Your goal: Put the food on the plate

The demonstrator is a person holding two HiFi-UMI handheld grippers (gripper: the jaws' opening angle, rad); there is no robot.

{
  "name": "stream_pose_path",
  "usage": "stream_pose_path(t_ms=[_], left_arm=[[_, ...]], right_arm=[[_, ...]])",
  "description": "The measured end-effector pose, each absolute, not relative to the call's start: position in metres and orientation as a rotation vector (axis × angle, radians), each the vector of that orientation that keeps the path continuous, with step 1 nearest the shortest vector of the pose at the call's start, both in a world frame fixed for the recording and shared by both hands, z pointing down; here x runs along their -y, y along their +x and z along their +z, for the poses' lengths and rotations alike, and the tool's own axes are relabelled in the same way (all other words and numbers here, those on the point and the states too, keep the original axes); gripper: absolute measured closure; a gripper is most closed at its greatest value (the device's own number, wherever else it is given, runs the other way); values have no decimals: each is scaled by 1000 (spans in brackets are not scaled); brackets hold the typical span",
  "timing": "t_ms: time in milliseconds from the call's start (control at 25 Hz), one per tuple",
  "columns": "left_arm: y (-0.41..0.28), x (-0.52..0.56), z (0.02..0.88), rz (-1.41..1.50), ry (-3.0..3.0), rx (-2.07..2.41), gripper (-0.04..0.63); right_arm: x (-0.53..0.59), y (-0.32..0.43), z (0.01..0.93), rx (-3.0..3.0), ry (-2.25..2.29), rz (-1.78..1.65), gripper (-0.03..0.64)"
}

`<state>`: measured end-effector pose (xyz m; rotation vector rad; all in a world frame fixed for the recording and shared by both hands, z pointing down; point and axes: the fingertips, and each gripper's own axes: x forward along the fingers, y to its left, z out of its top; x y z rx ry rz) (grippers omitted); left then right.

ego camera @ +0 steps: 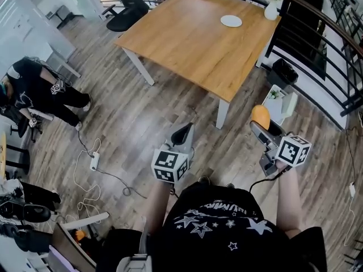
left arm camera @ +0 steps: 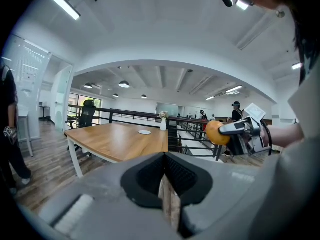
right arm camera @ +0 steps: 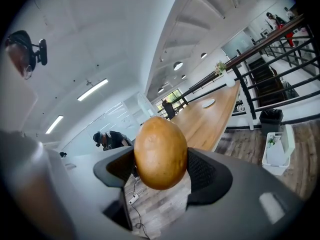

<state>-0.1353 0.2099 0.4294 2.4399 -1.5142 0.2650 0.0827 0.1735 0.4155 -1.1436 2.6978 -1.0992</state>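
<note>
My right gripper (ego camera: 261, 123) is shut on a rounded orange-brown piece of food (ego camera: 260, 115), held above the wooden floor short of the table's near corner. In the right gripper view the food (right arm camera: 161, 153) fills the gap between the dark pads. The left gripper view shows the same food (left arm camera: 214, 132) at the right, off to the side of my left gripper (left arm camera: 165, 164). My left gripper (ego camera: 182, 132) has its jaws together with nothing in them. A small white plate (ego camera: 231, 20) lies on the far part of the wooden table (ego camera: 187, 44), well ahead of both grippers.
A white vase with flowers (ego camera: 272, 7) stands at the table's far right corner. A black railing (ego camera: 317, 50) runs along the right, with a black bin (ego camera: 282, 72) and a white bin (ego camera: 282, 102) beside it. A person in black (ego camera: 39, 89) crouches at left; cables (ego camera: 95, 161) lie on the floor.
</note>
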Motion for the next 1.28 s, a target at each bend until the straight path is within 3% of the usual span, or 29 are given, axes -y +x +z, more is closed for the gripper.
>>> stream_pose_path(t_ms=[320,960,1280], left_arm=[[-176,-185,456,300,2395,1489,594],[-178,-139,480,323,2347,1492,594],[-152,-41,467,349,2300,1578,594]], right_arm=[[-152,53,439,-2651,-1221,-1178,288],[-113,84,463,-2531,-1314,-1223,288],[6,116,459,-2521,-1234,-1246,288]])
